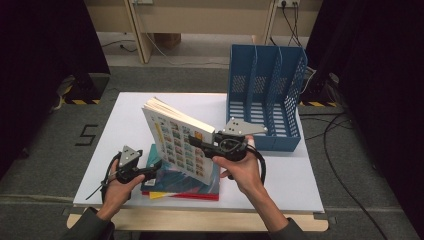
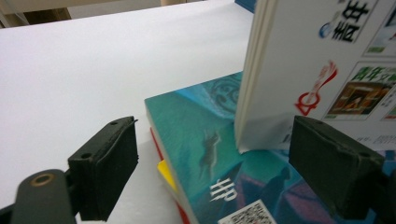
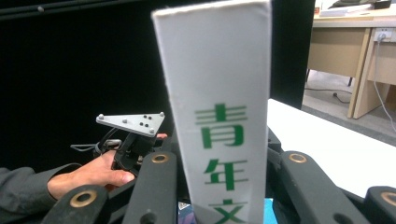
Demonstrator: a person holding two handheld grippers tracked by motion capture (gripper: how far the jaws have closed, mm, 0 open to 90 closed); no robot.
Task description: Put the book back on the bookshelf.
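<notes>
One thick white paperback magazine, its glossy cover a grid of small colour pictures, stands tilted on the teal hardback topping your stack on the white table. Your right gripper clamps its green-lettered spine; your left gripper gapes wide, pads touching nothing.

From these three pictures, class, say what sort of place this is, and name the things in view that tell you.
Probably an office or lab set up for recording: a white table stands between black curtains, with wooden desks and wall sockets behind, and a blue file rack and books as props.
</notes>
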